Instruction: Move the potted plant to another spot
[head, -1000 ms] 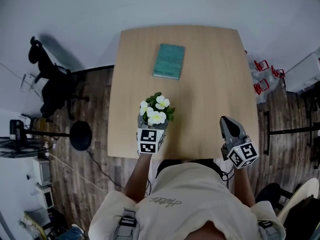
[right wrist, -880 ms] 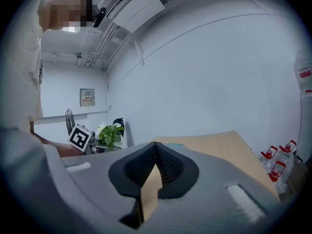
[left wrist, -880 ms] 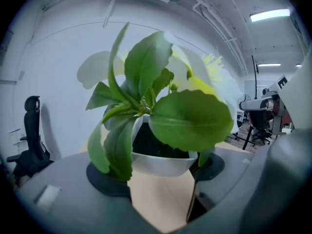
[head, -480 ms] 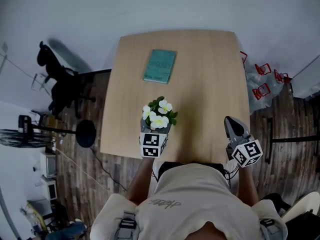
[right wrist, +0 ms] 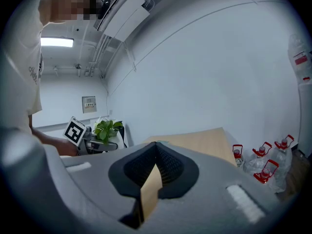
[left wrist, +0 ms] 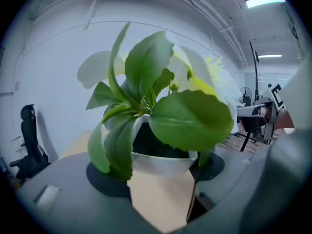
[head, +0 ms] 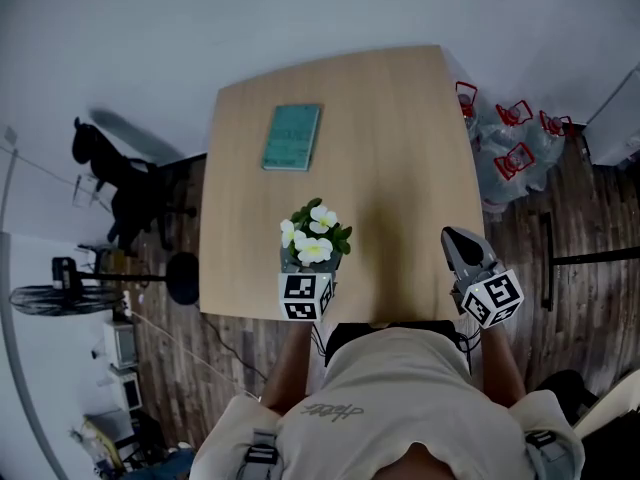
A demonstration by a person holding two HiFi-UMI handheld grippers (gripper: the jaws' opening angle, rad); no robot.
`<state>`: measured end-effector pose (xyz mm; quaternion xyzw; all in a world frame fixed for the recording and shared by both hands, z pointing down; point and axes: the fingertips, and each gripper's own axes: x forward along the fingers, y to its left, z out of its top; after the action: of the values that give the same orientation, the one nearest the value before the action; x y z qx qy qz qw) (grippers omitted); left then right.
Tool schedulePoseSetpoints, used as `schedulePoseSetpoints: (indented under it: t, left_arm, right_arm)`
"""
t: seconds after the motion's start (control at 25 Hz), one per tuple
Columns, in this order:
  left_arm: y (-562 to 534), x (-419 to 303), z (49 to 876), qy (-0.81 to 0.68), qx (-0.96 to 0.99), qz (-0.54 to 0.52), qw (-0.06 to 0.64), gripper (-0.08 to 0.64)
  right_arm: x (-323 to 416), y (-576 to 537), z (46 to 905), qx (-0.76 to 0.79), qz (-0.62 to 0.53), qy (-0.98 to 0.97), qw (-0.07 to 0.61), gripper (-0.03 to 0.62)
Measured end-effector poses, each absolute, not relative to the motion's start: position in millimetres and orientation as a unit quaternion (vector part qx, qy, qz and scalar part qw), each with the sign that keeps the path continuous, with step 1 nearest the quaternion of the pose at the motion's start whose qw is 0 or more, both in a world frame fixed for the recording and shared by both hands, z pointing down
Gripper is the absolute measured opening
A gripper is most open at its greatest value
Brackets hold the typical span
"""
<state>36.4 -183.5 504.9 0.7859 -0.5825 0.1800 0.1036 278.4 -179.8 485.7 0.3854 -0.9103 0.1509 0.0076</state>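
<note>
I've got the plant (head: 313, 240) upright, long axis vertical, flowers on top, at the table's (head: 400, 148) near edge, left of centre (can't tell if it's lifted). The left gripper (head: 309, 265) is clamped on the white pot (left wrist: 161, 162). The right gripper (head: 457, 240) is closed on nothing, well apart. Risk: the top-heavy pot tilts or slips in the jaws if I swing fast, or it lands off the edge.

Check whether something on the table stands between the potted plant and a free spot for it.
Nothing visible does. The left gripper holds the potted plant at the table's near edge. The only other thing, a teal book, lies farther back on the left; the right side is bare.
</note>
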Motion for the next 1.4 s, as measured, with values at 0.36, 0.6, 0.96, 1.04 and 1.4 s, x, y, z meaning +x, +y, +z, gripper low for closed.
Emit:
schedulePoseSetpoints:
  t: [0.36, 0.6, 0.96, 1.04, 1.4]
  left_arm:
    - [-174, 55, 504, -0.597, 0.772, 0.173, 0.13, 0.362]
    - [-171, 47, 505, -0.596, 0.773, 0.171, 0.13, 0.362]
    - [-172, 21, 511, -0.565, 0.802, 0.155, 0.118, 0.362]
    - [-174, 19, 512, -0.552, 0.812, 0.151, 0.117, 0.362]
    - [-188, 24, 520, -0.496, 0.85, 0.142, 0.106, 0.362]
  right_arm:
    - [293, -186, 499, 0.36, 0.177, -0.916, 0.008, 0.003]
    - [277, -190, 500, 0.347, 0.194, -0.918, -0.002, 0.003]
    - [254, -185, 472, 0.39, 0.178, -0.903, -0.016, 0.003]
    - [255, -184, 468, 0.407, 0.171, -0.897, -0.013, 0.003]
    - [248, -160, 476, 0.463, 0.169, -0.87, 0.013, 0.003]
